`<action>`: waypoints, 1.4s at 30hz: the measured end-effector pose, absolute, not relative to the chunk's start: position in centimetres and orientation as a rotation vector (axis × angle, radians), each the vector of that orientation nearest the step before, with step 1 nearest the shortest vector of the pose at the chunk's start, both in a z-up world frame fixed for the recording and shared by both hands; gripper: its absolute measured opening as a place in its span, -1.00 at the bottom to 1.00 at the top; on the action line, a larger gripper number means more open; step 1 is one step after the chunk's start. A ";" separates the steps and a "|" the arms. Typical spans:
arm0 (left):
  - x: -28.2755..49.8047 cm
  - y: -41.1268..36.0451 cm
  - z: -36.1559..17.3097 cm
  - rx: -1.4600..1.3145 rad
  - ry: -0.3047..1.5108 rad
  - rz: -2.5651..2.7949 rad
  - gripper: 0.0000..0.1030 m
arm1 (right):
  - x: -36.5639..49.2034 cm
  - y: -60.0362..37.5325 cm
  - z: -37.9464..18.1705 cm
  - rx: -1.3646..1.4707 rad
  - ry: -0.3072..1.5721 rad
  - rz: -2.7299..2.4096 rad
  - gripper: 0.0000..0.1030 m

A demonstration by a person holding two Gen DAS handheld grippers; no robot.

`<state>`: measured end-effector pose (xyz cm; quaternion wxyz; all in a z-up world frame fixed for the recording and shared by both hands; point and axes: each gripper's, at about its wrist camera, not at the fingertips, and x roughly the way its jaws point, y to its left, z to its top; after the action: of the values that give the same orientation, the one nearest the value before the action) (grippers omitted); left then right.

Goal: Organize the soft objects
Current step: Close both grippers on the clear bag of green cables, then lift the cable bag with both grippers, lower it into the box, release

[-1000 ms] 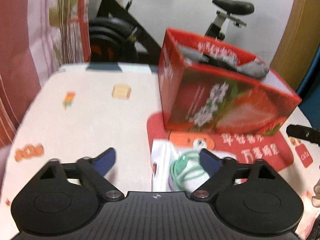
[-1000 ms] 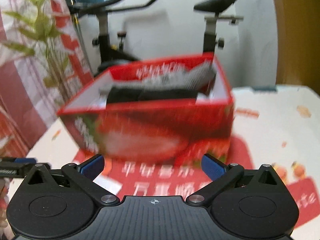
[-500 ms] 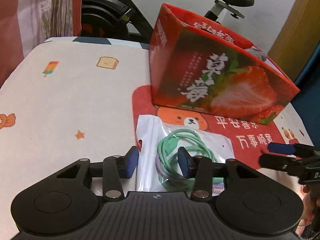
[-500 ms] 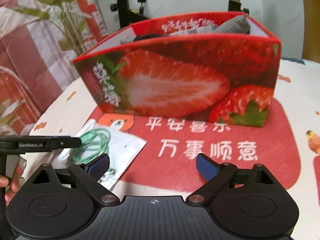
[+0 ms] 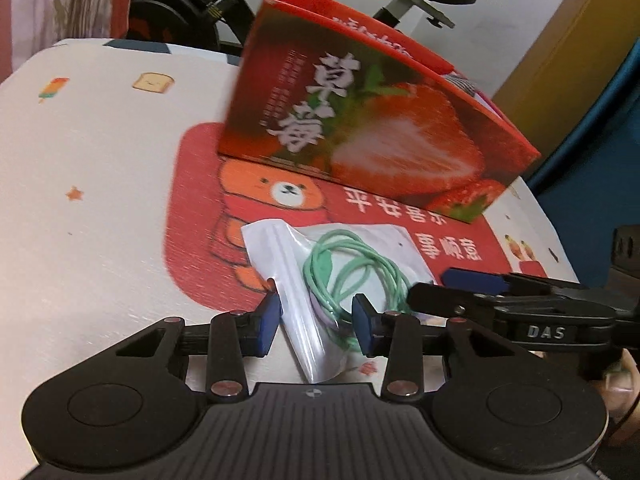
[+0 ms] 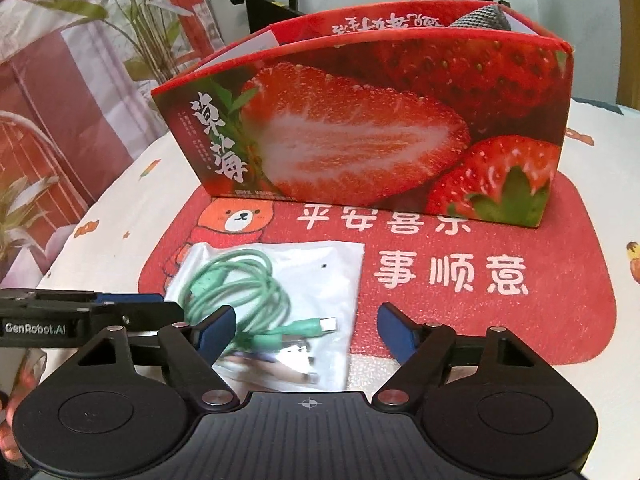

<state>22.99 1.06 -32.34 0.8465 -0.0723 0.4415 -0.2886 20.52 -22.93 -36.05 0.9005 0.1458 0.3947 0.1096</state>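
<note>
While the bag (image 6: 280, 292) with its green cable (image 6: 240, 284) lay flat on the red mat (image 6: 560, 320), the box (image 6: 360, 128) stood at 12 o'clock of it, apart from it. Left tool (image 5: 316, 320): partly open, pads either side of the bag's near edge; contact could not be told. Right tool (image 6: 306, 330): wide open, holding nothing, low over the bag's near end. A grey cloth (image 6: 480, 18) showed above the box rim. Mat lay on the bench (image 5: 80, 160).
</note>
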 end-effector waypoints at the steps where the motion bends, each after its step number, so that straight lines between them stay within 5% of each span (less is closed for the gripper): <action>1: 22.9 1.1 -32.4 -0.161 0.936 -0.613 -0.19 | 20.5 -22.9 -36.1 0.298 0.816 0.229 0.44; 10: 23.5 1.3 -32.3 -0.173 0.932 -0.567 -0.22 | 20.9 -23.3 -36.3 0.258 0.802 0.232 0.41; 17: 23.6 0.6 -32.3 -0.185 0.937 -0.585 -0.20 | 21.0 -22.4 -36.2 0.207 0.796 0.254 0.08; 22: 23.5 0.7 -32.5 -0.221 0.945 -0.598 -0.21 | 21.0 -22.2 -36.1 0.214 0.801 0.285 0.02; 28: 23.2 0.8 -32.7 -0.244 0.954 -0.608 -0.40 | 21.0 -22.3 -35.9 0.239 0.807 0.318 -0.15; 34: 22.7 1.0 -31.6 -0.236 0.917 -0.593 -0.46 | 20.5 -23.0 -35.2 0.275 0.780 0.309 -0.64; 42: 22.1 1.2 -27.3 -0.219 0.791 -0.604 -0.50 | 19.6 -23.1 -32.3 0.269 0.679 0.306 -0.65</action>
<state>22.07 1.19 -27.31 0.8729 -0.1051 0.3787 -0.2891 19.58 -23.11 -32.30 0.9226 0.1310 0.3308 0.1492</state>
